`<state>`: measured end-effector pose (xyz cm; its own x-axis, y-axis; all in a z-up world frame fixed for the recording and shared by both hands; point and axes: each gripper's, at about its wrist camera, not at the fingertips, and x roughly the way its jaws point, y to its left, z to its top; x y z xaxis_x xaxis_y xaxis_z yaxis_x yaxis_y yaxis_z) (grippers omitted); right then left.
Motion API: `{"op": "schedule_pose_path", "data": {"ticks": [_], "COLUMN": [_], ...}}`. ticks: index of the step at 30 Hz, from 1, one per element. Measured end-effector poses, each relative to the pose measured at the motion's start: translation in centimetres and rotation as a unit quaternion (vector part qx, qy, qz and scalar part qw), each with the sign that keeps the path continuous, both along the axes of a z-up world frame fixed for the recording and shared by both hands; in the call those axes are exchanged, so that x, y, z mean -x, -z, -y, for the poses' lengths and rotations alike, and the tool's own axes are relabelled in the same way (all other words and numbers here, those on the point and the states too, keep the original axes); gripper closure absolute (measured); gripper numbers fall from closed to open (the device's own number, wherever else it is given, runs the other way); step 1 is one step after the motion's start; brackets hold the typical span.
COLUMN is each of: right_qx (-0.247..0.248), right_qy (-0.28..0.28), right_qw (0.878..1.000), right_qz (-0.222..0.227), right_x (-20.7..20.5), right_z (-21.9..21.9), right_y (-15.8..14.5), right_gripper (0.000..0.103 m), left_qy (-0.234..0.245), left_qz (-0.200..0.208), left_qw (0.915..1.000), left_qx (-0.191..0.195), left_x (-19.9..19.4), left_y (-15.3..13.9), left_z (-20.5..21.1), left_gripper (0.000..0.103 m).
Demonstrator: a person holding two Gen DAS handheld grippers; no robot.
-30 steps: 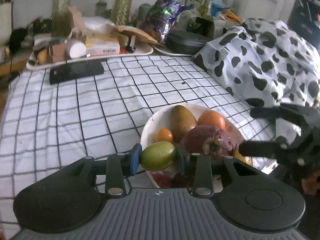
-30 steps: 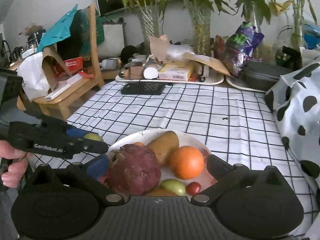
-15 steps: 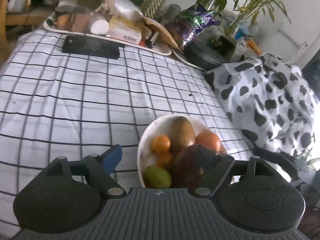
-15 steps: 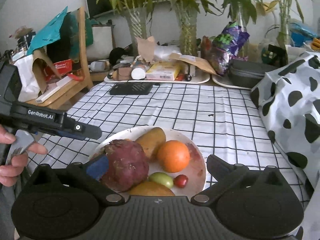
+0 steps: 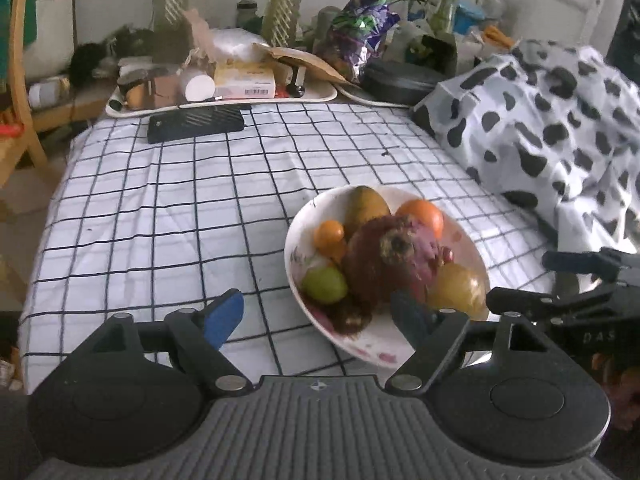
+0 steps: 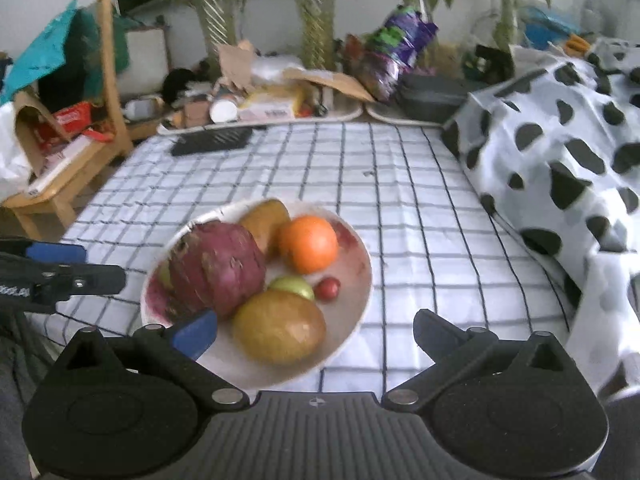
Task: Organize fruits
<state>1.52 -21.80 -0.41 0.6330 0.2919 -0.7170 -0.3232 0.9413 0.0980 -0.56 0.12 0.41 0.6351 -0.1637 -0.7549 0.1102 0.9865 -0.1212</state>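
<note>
A white bowl (image 5: 294,240) on the checked cloth holds a purple dragon fruit (image 5: 390,258), an orange (image 5: 422,214), a mango (image 5: 366,208), a small orange fruit (image 5: 329,234), a green fruit (image 5: 325,285) and a yellowish mango (image 5: 458,290). My left gripper (image 5: 316,314) hovers at the bowl's near rim, jaws opening wide, gripping nothing. The right wrist view shows the same bowl (image 6: 360,240), dragon fruit (image 6: 218,266), orange (image 6: 308,244) and a small red fruit (image 6: 327,289). My right gripper (image 6: 314,330) stands open and empty over the bowl's near edge. The left gripper (image 6: 100,266) shows at the left.
A cow-patterned cloth (image 5: 540,120) is heaped along the right side. At the back lie a black flat device (image 5: 196,122), a tray of boxes and clutter (image 5: 224,92) and potted plants. A wooden chair (image 6: 80,152) stands off the table's left edge.
My left gripper let go of the green fruit, which now lies in the bowl; its jaws spread wide and it drew back. The right gripper shifted slightly to the right, staying open.
</note>
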Motion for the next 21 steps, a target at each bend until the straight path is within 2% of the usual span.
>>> {"op": "schedule_pose_path", "data": {"ticks": [2, 6, 13, 21], "right_qx": [0.012, 0.032, 0.072, 0.087], "right_qy": [0.005, 0.008, 0.006, 0.003], "right_qw": [1.0, 0.999, 0.997, 0.995], "right_qz": [-0.008, -0.02, -0.036, -0.049], "right_x": [0.4, 1.2, 2.0, 1.5], "right_z": [-0.2, -0.6, -1.6, -2.1], "right_y": [0.1, 0.4, 1.0, 1.6], "right_gripper": [0.0, 0.0, 0.0, 0.0], "left_qy": [0.0, 0.007, 0.016, 0.022], "left_qz": [0.001, 0.005, -0.019, -0.036], "left_qw": [0.9998, 0.9993, 0.9986, 0.9966], "left_qx": [-0.022, -0.037, -0.047, -0.07], "left_x": [0.4, 1.0, 1.0, 0.8], "left_y": [0.1, 0.3, 1.2, 2.1], "left_z": [0.5, 1.0, 1.3, 1.9], "left_gripper": [0.0, 0.0, 0.0, 0.0]}}
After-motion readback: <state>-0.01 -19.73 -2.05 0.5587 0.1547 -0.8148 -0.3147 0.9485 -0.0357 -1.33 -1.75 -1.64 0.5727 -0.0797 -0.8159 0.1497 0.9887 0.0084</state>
